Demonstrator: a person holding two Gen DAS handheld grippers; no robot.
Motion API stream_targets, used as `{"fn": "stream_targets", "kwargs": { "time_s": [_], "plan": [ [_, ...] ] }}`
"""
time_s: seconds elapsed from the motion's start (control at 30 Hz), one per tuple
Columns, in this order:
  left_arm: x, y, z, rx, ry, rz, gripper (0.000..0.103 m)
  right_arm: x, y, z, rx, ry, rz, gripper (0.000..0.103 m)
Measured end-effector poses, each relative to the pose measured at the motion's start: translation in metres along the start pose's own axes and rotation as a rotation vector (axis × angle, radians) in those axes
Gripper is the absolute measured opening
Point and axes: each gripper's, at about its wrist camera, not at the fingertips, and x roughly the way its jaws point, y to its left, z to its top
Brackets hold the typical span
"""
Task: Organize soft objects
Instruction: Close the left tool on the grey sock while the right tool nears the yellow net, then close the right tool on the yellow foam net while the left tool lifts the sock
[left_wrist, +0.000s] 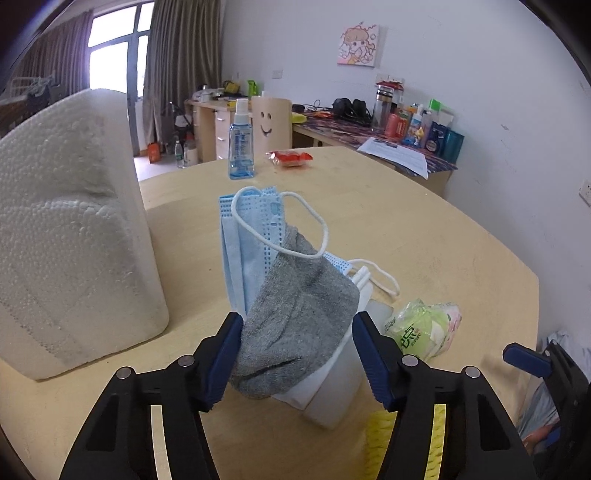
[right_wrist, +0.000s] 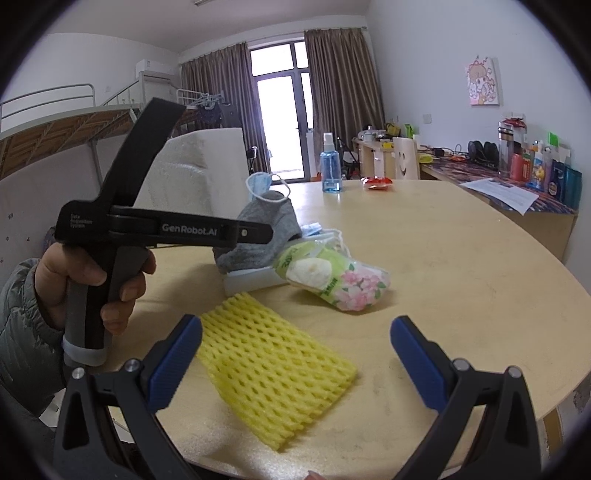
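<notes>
- My left gripper (left_wrist: 297, 354) has its jaws spread on either side of the grey sock (left_wrist: 299, 325), not clamping it.
- Sock lies draped over a white block (right_wrist: 255, 277) on the desk (right_wrist: 443, 266), blue face mask (left_wrist: 251, 236) with it.
- My right gripper (right_wrist: 295, 354) is spread wide, hovering above the yellow foam net (right_wrist: 273, 373).
- Tissue pack (right_wrist: 332, 277) leans against the block.
- White foam box (left_wrist: 70, 229) stands left of the pile.
</notes>
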Motion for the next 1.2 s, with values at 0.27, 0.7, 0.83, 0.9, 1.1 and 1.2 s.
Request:
{"fn": "stream_targets", "kwargs": {
  "time_s": [0.27, 0.7, 0.83, 0.9, 1.1, 1.2],
  "plan": [
    [0.003, 0.004, -0.005, 0.019, 0.014, -0.020, 0.022, 0.004, 0.006, -0.001, -0.040, 0.035, 0.047, 0.103],
    [-0.023, 0.008, 0.000, 0.009, -0.094, -0.103, 0.016, 0.011, 0.031, -0.004, -0.161, 0.100, 0.064, 0.099],
    [-0.025, 0.009, 0.000, -0.001, -0.101, -0.126, 0.016, 0.015, 0.035, -0.007, -0.192, 0.118, 0.056, 0.091],
    [-0.028, 0.006, 0.001, 0.008, -0.115, -0.132, 0.016, 0.017, 0.036, -0.009, -0.199, 0.130, 0.051, 0.084],
    [-0.036, 0.005, 0.001, 0.012, -0.142, -0.150, 0.016, 0.019, 0.035, -0.015, -0.232, 0.157, -0.016, 0.063],
    [-0.040, 0.005, 0.002, 0.011, -0.160, -0.161, 0.016, 0.017, 0.033, -0.014, -0.226, 0.161, -0.050, 0.038]
  ]
}}
